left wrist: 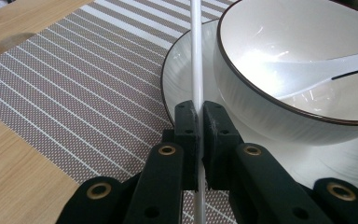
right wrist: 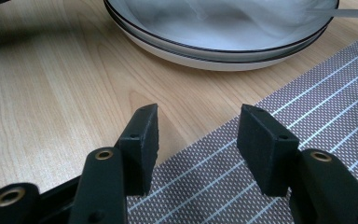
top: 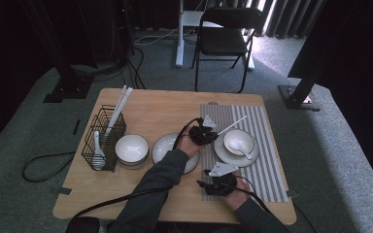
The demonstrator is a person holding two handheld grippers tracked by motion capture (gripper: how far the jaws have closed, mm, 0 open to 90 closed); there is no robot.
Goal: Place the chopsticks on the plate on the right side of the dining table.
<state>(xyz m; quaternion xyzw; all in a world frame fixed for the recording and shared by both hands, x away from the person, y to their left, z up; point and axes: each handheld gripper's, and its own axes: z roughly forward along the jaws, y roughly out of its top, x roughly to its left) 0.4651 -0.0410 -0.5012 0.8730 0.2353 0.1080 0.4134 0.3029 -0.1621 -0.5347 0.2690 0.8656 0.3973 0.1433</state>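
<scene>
Left gripper [left wrist: 198,122] clamped shut, right gripper [right wrist: 198,140] jaws apart

Wooden table [top: 155,109] bears a striped placemat [top: 267,160] (plus dishes).

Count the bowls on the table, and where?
2. One bowl sits on the bare wood beside the wire basket. The other bowl is on a plate on the striped placemat, with a spoon inside.

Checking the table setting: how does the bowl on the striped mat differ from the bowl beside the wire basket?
The bowl on the striped mat sits on a plate and holds a white spoon. The bowl beside the wire basket sits off the mat, on bare wood, and holds nothing. Both are white, upright, dark-rimmed.
</scene>
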